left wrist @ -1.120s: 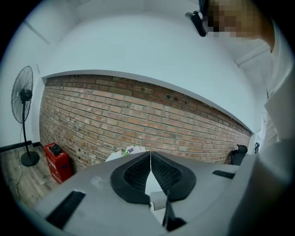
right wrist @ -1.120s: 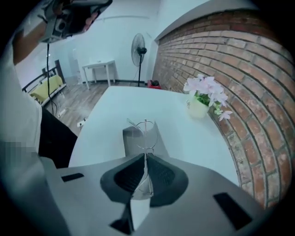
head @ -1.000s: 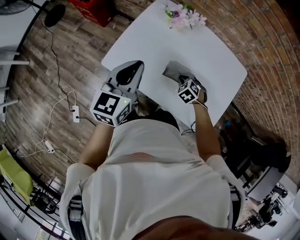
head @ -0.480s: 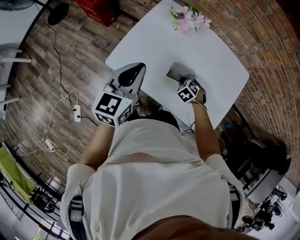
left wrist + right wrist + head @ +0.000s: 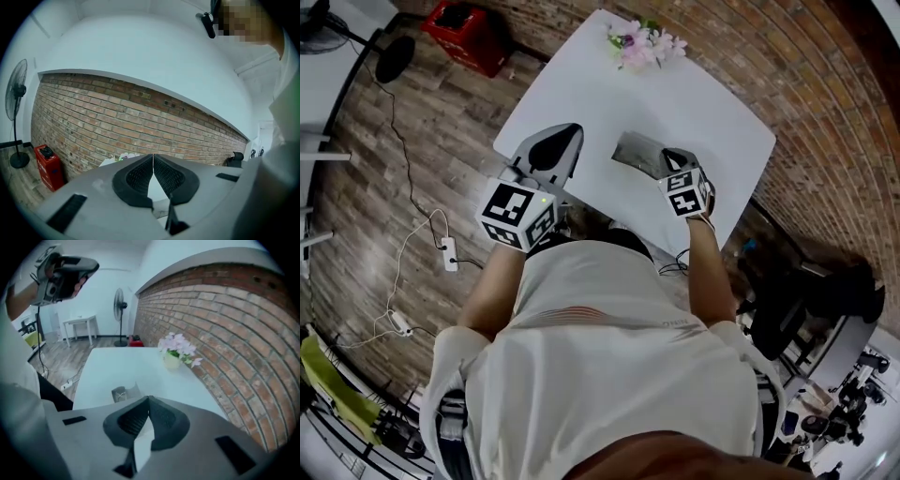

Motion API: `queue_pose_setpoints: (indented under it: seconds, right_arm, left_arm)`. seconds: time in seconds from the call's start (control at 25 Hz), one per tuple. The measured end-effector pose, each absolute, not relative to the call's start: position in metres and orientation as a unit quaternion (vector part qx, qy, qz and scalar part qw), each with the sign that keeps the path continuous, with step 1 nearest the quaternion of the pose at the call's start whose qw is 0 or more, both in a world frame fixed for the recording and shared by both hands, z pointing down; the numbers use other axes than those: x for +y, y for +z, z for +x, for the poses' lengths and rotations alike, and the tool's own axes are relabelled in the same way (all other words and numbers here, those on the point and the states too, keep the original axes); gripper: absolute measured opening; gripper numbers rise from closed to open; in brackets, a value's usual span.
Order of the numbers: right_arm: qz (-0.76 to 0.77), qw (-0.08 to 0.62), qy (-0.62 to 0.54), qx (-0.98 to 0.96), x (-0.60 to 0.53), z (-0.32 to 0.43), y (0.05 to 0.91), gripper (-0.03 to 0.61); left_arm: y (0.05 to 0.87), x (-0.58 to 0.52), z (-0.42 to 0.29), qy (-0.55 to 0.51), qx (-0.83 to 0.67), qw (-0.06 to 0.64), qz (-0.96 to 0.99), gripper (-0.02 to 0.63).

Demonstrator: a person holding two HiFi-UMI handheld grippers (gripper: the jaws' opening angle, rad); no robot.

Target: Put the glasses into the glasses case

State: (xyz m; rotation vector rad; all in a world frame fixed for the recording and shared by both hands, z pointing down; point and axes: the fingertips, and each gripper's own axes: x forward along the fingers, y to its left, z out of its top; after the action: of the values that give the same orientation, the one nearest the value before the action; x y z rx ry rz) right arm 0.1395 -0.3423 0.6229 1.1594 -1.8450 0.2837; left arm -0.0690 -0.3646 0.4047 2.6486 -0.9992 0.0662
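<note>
Both were pressed together, empty: left claw (image 5: 153, 157) idled, right claw (image 5: 148, 399) had just backed off the glasses case (image 5: 637, 152) on the counter (image 5: 675, 94). Glasses probably inside already.

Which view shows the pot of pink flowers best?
The right gripper view: the pot of pink flowers stands side-on, unobstructed, on the white table. The head view shows only blossoms from above, small, at the table's far end. The left gripper view catches only a sliver.

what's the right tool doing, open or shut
Shut. In the right gripper view the right tool has its jaws touching at the tips, with nothing held between them.
</note>
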Motion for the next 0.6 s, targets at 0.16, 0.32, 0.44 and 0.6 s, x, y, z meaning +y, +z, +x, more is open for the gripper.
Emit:
queue_pose_setpoints:
  seconds: [0.16,0.32,0.44,0.6]
  right_arm:
    - [0.547,0.372,0.085,-0.745,-0.342,0.159,0.549,0.051]
    - [0.603,0.270,0.062,-0.748,-0.332,0.171,0.470,0.051]
    - [0.632,0.164,0.061,-0.755,-0.320,0.177,0.415,0.051]
    - [0.661,0.074,0.038,-0.746,-0.298,0.192,0.363,0.051]
  left_arm:
    - [0.390,-0.369,-0.043,0.012,-0.318,0.142,0.937,0.018]
    - [0.375,-0.371,-0.016,0.005,-0.292,0.124,0.948,0.018]
    - [0.358,-0.372,0.000,-0.008,-0.278,0.104,0.955,0.018]
    - [0.342,-0.368,0.021,-0.015,-0.259,0.082,0.962,0.017]
